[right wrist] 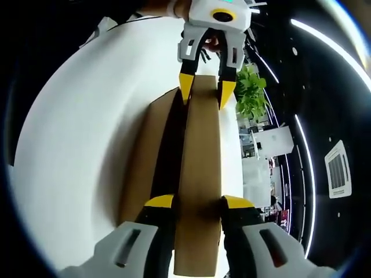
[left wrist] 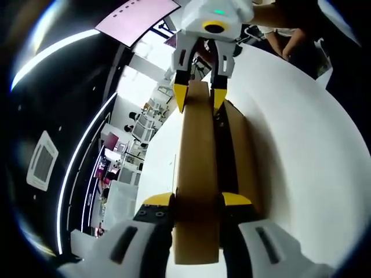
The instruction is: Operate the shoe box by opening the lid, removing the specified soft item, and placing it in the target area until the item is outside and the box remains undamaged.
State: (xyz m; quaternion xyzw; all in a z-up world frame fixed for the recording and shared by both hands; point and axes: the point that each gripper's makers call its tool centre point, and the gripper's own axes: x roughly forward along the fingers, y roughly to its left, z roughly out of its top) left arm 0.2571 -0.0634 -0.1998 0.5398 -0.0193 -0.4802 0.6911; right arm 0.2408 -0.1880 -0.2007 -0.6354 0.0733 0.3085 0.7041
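A brown cardboard shoe box (left wrist: 242, 152) lies on a white table (left wrist: 301, 145), its dark inside (left wrist: 224, 152) showing beside the raised lid. The lid (left wrist: 197, 168) runs as a long brown strip from one gripper to the other. My left gripper (left wrist: 197, 200) is shut on the lid's near end in the left gripper view; in the right gripper view it sits at the lid's far end (right wrist: 203, 92). My right gripper (right wrist: 198, 202) is shut on the opposite end of the lid (right wrist: 200, 156), with the box (right wrist: 144, 156) to its left, and appears across from me (left wrist: 200, 97). Any contents are hidden.
The table (right wrist: 81, 145) spreads wide on the box's open side. A person's hands (left wrist: 290, 40) are at the table's far edge. A green plant (right wrist: 252, 98), desks and shelving (left wrist: 124, 156) stand beyond the table's rim.
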